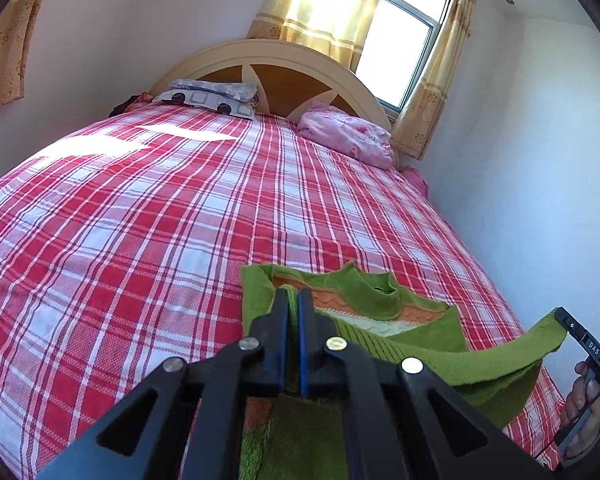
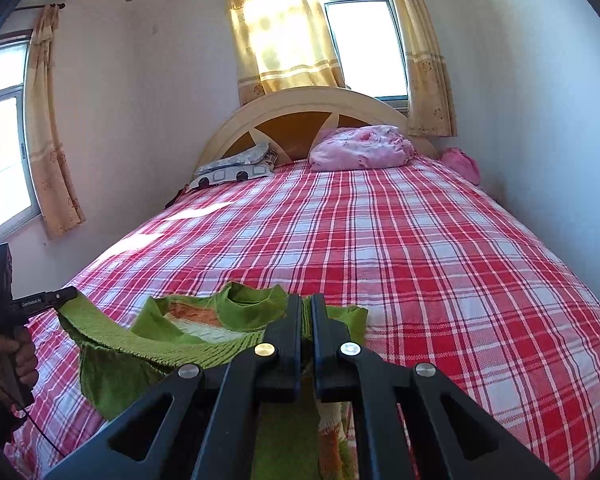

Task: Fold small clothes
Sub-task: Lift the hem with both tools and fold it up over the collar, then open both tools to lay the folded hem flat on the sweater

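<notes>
A small green sweater with orange and white stripes on its front is stretched between my two grippers over the near end of the bed. Its collar part lies on the sheet. My left gripper is shut on one edge of the green knit, and it also shows at the left of the right wrist view, pinching a taut corner. My right gripper is shut on the opposite edge. In the left wrist view it appears at the far right, gripping the cloth, with a person's hand on its handle.
The bed's red plaid sheet stretches away to a curved headboard. A patterned pillow and a pink bundle of bedding lie at the head. A wall runs close along the bed's right side, and curtained windows are behind.
</notes>
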Demonstrator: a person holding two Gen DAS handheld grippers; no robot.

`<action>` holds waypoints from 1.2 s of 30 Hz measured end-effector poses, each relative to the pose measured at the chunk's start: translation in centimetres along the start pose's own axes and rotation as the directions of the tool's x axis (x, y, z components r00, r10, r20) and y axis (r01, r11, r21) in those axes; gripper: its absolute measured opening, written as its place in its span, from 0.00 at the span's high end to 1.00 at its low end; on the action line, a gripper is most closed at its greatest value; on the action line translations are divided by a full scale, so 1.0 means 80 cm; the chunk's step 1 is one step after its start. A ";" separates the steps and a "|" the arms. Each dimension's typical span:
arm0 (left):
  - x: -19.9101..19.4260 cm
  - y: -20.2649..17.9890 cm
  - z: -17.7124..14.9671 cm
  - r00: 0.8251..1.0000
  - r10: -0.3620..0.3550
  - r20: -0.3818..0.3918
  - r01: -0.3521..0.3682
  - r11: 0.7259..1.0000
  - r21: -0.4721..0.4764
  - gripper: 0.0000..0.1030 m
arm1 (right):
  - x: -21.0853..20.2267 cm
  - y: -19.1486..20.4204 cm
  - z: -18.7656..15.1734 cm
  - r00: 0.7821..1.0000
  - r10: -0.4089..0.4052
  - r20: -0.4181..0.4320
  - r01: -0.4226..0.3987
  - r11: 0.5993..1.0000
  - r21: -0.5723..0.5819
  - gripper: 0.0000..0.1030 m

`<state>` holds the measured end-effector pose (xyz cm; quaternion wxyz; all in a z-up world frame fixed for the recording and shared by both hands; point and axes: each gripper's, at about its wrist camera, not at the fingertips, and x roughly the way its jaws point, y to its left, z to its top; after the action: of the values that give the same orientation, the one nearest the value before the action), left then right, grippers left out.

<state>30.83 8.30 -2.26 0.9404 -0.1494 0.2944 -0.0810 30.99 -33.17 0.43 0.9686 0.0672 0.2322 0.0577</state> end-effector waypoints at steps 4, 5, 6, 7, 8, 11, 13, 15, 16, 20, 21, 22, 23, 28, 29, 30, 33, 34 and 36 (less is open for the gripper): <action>0.033 0.003 0.013 1.000 0.019 -0.011 -0.019 1.000 -0.007 0.95 | 0.044 -0.011 0.012 0.999 -0.014 -0.034 0.014 1.000 -0.002 0.97; 0.044 0.003 0.014 0.999 0.028 -0.019 -0.028 1.000 -0.005 0.95 | 0.055 -0.012 0.012 0.999 -0.018 -0.045 0.018 1.000 -0.002 0.97; 0.053 0.003 0.016 0.999 0.036 -0.024 -0.036 0.999 -0.003 0.95 | 0.072 -0.016 0.013 0.998 -0.022 -0.063 0.022 1.000 0.002 0.97; 0.065 0.004 0.016 0.999 0.041 -0.036 -0.042 0.999 -0.004 0.95 | 0.087 -0.019 0.012 0.996 -0.025 -0.080 0.026 1.000 0.003 0.97; 0.077 0.004 0.017 0.998 0.049 -0.049 -0.050 0.999 -0.003 0.95 | 0.098 -0.022 0.010 0.995 -0.028 -0.095 0.028 1.000 0.006 0.97; 0.113 0.007 0.014 0.993 0.077 -0.085 -0.077 0.997 0.003 0.95 | 0.142 -0.031 0.002 0.987 -0.040 -0.153 0.041 0.999 0.004 0.97; 0.132 0.012 0.010 0.990 0.094 -0.101 -0.095 0.995 -0.002 0.95 | 0.176 -0.037 -0.005 0.979 -0.057 -0.198 0.056 0.998 -0.009 0.97; 0.147 0.016 0.006 0.986 0.128 -0.110 -0.128 0.992 0.003 0.95 | 0.206 -0.044 -0.014 0.972 -0.069 -0.225 0.067 0.998 -0.015 0.96; 0.154 0.019 0.004 0.984 0.141 -0.112 -0.142 0.990 0.001 0.92 | 0.218 -0.047 -0.017 0.968 -0.074 -0.239 0.071 0.997 -0.021 0.96; 0.165 0.037 -0.002 0.975 0.188 -0.117 -0.193 0.981 -0.034 0.90 | 0.243 -0.056 -0.024 0.960 -0.145 -0.241 0.133 0.989 -0.062 0.93; 0.165 0.043 -0.004 0.975 0.183 -0.128 -0.191 0.980 -0.052 0.89 | 0.241 -0.060 -0.024 0.959 -0.154 -0.237 0.146 0.988 -0.053 0.91; 0.163 0.047 -0.006 0.975 0.178 -0.135 -0.188 0.980 -0.064 0.86 | 0.236 -0.063 -0.025 0.959 -0.161 -0.234 0.155 0.987 -0.041 0.78; 0.160 0.050 -0.009 0.975 0.174 -0.135 -0.185 0.980 -0.070 0.86 | 0.230 -0.066 -0.025 0.960 -0.159 -0.231 0.158 0.987 -0.025 0.56; 0.126 0.049 -0.033 0.976 0.164 -0.146 -0.172 0.984 -0.042 0.86 | 0.165 -0.056 -0.036 0.969 -0.048 -0.241 0.058 0.998 0.037 0.47; 0.114 0.046 -0.042 0.975 0.167 -0.145 -0.172 0.985 -0.023 0.86 | 0.152 -0.046 -0.042 0.969 -0.020 -0.246 0.029 0.999 0.033 0.47; 0.103 0.042 -0.049 0.978 0.160 -0.136 -0.163 0.987 -0.004 0.84 | 0.136 -0.028 -0.050 0.964 0.028 -0.266 -0.024 1.000 0.018 0.47; 0.085 0.026 -0.067 0.975 0.202 -0.093 -0.194 0.977 0.085 0.53 | 0.126 0.029 -0.077 0.913 0.169 -0.370 -0.193 0.981 -0.028 0.47; 0.082 0.020 -0.073 0.973 0.217 -0.076 -0.207 0.971 0.117 0.44 | 0.131 0.049 -0.088 0.887 0.196 -0.418 -0.237 0.971 -0.046 0.47; 0.085 0.012 -0.080 0.966 0.252 -0.061 -0.239 0.957 0.162 0.43 | 0.150 0.086 -0.112 0.845 0.183 -0.503 -0.264 0.960 -0.094 0.47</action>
<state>32.69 6.06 -11.19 0.9393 -0.0357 0.3412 0.0081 36.96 -23.78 -11.72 0.8669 -0.0005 0.4548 0.2039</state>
